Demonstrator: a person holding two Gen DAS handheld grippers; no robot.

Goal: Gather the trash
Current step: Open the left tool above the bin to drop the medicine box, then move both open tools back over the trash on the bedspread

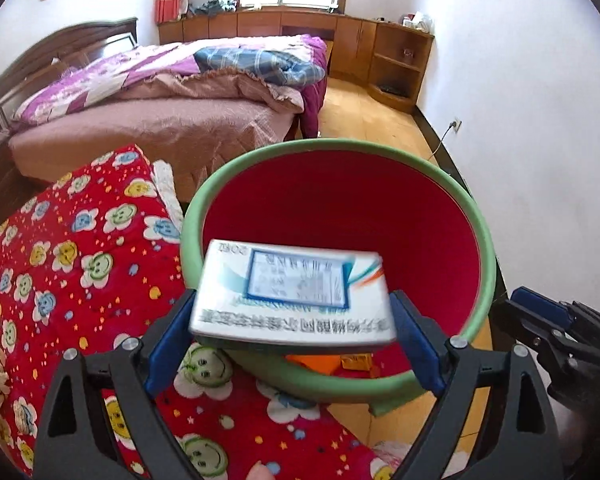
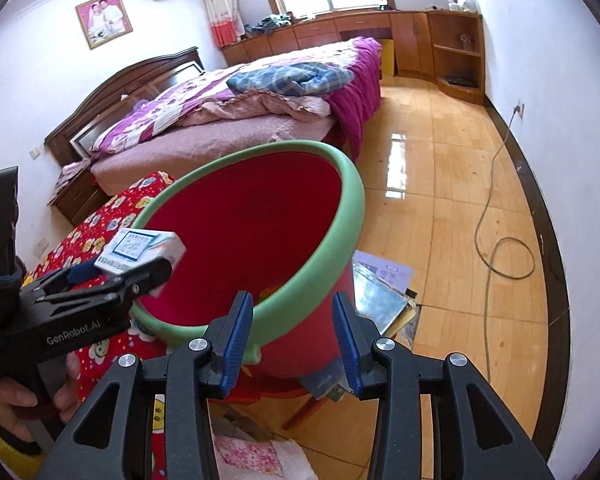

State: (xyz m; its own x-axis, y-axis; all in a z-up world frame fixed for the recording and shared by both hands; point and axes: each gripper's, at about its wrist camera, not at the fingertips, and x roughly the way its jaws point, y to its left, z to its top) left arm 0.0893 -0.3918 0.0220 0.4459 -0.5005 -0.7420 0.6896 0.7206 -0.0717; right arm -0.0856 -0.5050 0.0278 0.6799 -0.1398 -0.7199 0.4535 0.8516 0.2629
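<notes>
A soft red quilt printed with smiling flowers (image 1: 80,264) lies at left. The left claw (image 1: 292,320) clamps a flat white cardboard box (image 1: 292,296) between blue pads, over the green-rimmed red plastic bucket (image 1: 480,240). The right claw (image 2: 296,340) straddles the bucket's near rim, released. Only the right view shows glossy booklets (image 2: 380,292) beside the bucket.

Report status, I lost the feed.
Left hand-held gripper shut on white box, over red bin. Right hand-held gripper open, straddling bin rim. Nothing blocking.
</notes>
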